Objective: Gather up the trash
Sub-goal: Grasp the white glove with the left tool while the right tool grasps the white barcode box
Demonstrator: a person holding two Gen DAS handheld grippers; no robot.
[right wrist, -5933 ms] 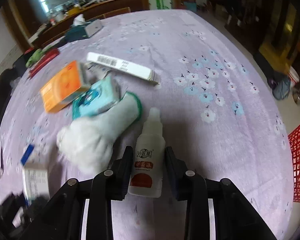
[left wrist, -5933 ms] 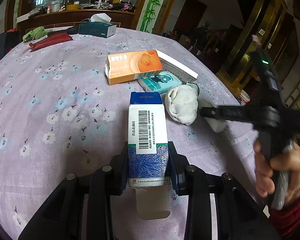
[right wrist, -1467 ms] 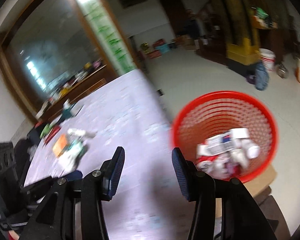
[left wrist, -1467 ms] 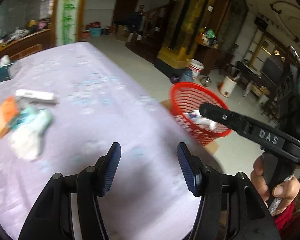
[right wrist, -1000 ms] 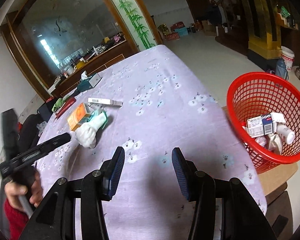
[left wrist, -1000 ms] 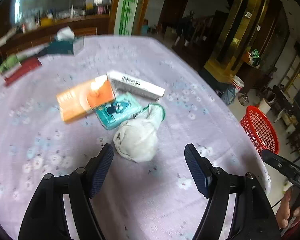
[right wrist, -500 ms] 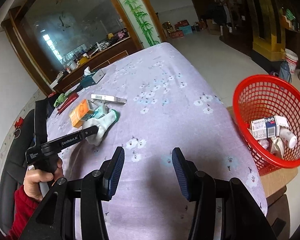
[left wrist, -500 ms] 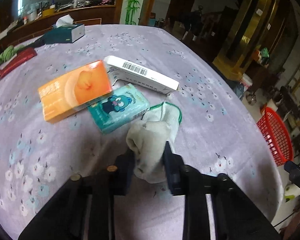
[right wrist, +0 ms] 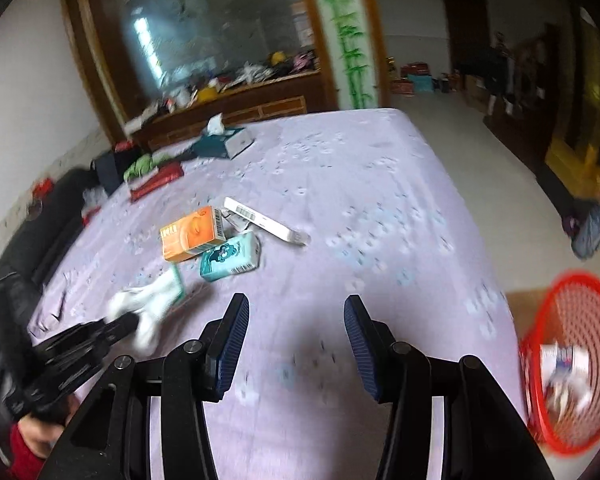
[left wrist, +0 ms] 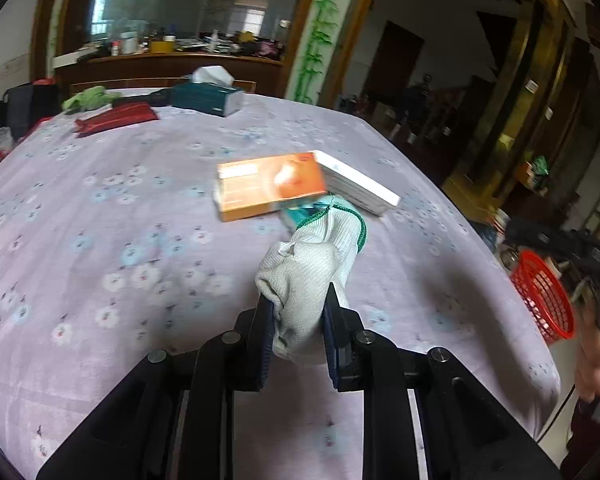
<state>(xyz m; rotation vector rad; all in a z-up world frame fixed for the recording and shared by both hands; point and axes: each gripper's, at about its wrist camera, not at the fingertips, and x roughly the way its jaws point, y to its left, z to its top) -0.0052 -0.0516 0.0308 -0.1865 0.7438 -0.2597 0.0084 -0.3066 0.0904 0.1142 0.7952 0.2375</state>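
Left claw grips the white glove above the table; right claw hangs open, empty.

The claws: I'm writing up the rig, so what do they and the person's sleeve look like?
Both are black, angular linkage frames with round pivot bolts. The right claw carries ribbed dark-blue pads; the left claw has similar dark pads. A red sleeve shows at the wrist.
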